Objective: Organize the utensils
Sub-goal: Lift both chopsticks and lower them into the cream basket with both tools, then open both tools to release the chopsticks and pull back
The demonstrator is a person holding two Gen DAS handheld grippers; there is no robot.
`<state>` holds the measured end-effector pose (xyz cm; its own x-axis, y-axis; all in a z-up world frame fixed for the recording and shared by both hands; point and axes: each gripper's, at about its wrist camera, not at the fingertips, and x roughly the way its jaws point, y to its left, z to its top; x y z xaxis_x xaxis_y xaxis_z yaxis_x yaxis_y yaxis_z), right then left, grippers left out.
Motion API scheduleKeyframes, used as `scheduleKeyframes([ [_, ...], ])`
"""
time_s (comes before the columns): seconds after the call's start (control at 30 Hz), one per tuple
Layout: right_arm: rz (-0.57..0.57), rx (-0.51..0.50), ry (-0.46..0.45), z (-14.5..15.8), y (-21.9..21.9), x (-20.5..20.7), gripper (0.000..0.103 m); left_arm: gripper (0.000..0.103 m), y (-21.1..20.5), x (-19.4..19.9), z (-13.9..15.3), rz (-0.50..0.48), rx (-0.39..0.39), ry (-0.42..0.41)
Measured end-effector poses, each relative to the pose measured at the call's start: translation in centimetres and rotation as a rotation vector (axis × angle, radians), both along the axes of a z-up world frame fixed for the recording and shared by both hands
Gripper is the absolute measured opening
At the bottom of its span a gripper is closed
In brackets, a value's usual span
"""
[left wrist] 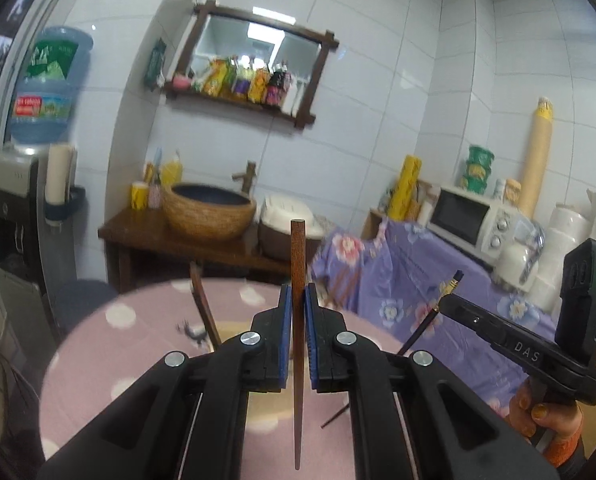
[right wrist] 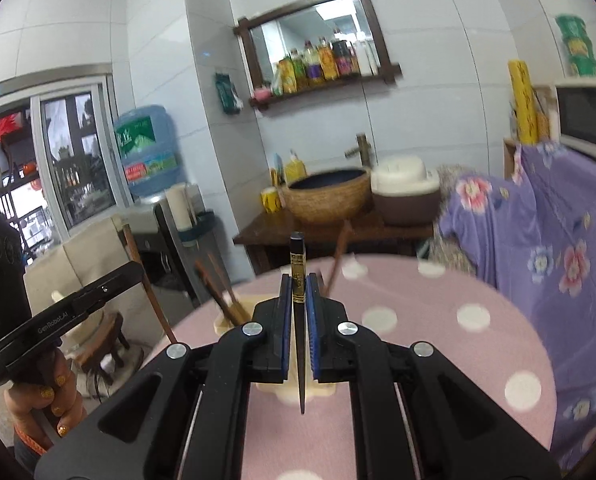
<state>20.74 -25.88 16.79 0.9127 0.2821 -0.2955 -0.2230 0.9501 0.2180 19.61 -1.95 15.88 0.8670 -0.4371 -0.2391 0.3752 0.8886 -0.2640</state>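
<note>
Left gripper (left wrist: pixel 298 300) clamped on brown chopstick (left wrist: pixel 298 264); right gripper (right wrist: pixel 298 292) on black chopstick (right wrist: pixel 297 264), cream holder (right wrist: pixel 227 322) only there.

White tiled walls (left wrist: pixel 378 80). Wood-framed mirror (left wrist: pixel 253 60) above a dark wooden washstand (left wrist: pixel 137 232) with basin (left wrist: pixel 209 212). Water dispenser (left wrist: pixel 13 208) left; microwave (left wrist: pixel 474 220) right.

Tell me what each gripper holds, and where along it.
Left gripper: brown chopstick, clamped near its thick end. Right gripper: black chopstick, also near its thick end.
</note>
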Motion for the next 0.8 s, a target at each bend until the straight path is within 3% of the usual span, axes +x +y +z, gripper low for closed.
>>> scheduleKeyframes([
  [0.17,-0.011,-0.032,-0.092,6.8,2.2,2.8,0.008,0.008,0.5,2.9,5.1,0.052,0.011,-0.062],
  [0.3,-0.047,-0.061,-0.127,8.2,3.5,5.0,0.008,0.008,0.4,5.1,5.7,0.105,0.011,-0.105],
  [0.5,-0.077,-0.083,-0.128,4.7,4.6,7.6,0.008,0.008,-0.5,8.1,1.7,0.124,0.024,-0.056],
  [0.8,-0.079,-0.087,0.001,-3.4,5.3,9.8,0.008,0.008,-1.5,8.3,-4.8,0.115,0.069,0.050],
])
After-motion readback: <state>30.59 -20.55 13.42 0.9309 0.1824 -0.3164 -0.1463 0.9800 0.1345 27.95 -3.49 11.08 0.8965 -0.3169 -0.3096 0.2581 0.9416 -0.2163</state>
